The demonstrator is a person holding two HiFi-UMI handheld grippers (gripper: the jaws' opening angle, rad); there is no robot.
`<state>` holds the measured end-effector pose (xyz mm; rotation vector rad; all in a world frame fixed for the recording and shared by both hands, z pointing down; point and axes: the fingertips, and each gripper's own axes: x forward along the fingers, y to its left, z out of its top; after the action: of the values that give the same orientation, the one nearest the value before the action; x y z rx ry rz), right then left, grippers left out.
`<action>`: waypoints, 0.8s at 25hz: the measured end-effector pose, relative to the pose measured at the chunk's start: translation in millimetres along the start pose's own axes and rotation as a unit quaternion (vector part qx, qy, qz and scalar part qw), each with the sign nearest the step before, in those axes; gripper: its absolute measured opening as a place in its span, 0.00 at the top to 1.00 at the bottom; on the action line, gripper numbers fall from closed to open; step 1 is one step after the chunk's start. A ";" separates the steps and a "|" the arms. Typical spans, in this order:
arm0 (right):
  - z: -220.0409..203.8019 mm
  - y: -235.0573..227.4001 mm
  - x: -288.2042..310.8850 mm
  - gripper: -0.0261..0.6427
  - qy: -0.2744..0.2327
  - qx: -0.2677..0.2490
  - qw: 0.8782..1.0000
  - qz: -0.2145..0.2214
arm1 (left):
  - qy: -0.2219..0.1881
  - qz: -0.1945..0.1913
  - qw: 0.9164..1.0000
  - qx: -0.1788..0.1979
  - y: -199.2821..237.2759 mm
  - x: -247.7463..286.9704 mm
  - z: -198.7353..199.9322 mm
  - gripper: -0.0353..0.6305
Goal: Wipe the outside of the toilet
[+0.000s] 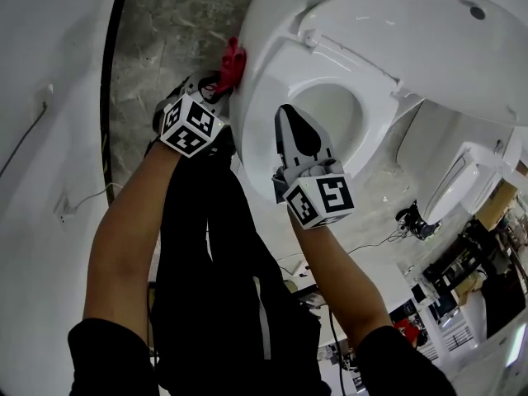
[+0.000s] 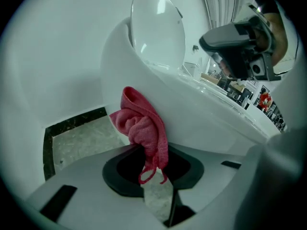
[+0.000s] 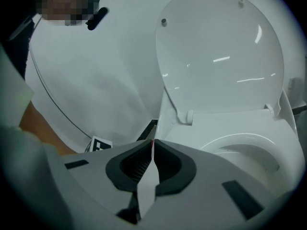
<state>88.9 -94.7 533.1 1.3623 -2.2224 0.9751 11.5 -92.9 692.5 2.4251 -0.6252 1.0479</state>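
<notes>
The white toilet (image 1: 272, 64) stands with its lid (image 3: 220, 51) raised and its bowl (image 1: 330, 110) exposed. My left gripper (image 1: 221, 85) is down at the toilet's left outer side, shut on a red cloth (image 1: 231, 63). In the left gripper view that red cloth (image 2: 141, 123) bunches out of the left gripper (image 2: 152, 164) and lies against the curved outer wall of the toilet (image 2: 192, 114). My right gripper (image 1: 286, 114) hovers over the near rim of the seat, shut and holding nothing. In its own view the right gripper (image 3: 152, 145) points toward the seat hinge (image 3: 184, 116).
Grey marbled floor (image 1: 165, 31) runs left of the toilet, bounded by a dark strip (image 1: 111, 73) and a white wall (image 1: 41, 139) with a thin cable. Another white fixture (image 1: 462, 180) stands at the right, with cluttered shelves below it. The person's dark trousers (image 1: 214, 254) fill the lower middle.
</notes>
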 end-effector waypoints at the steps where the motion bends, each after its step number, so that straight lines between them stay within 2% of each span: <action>1: -2.1 -0.5 0.4 0.90 -0.001 -0.001 1.000 -0.005 | 0.002 -0.003 1.000 0.000 -8.2 -2.2 -5.1 0.79; 7: -4.5 3.4 -0.1 0.90 -0.022 0.008 0.999 -0.024 | 0.011 -0.013 1.000 -0.016 -48.1 -11.9 -30.7 0.79; 12: -20.5 16.6 -8.3 0.90 -0.010 0.002 1.000 -0.018 | 0.019 -0.019 0.999 -0.031 -82.0 -20.5 -47.6 0.79; 17: -35.9 23.9 -15.2 0.90 0.006 -0.002 1.000 -0.015 | 0.044 -0.055 0.997 -0.032 -134.5 -30.7 -71.4 0.79; 20: -36.7 26.2 -15.3 0.90 0.012 -0.003 1.000 -0.011 | 0.061 -0.083 0.994 -0.047 -172.3 -37.2 -83.5 0.79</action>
<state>71.2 -51.0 539.7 1.3631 -2.1865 0.9704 36.9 100.2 682.3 2.2688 -0.4136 1.0633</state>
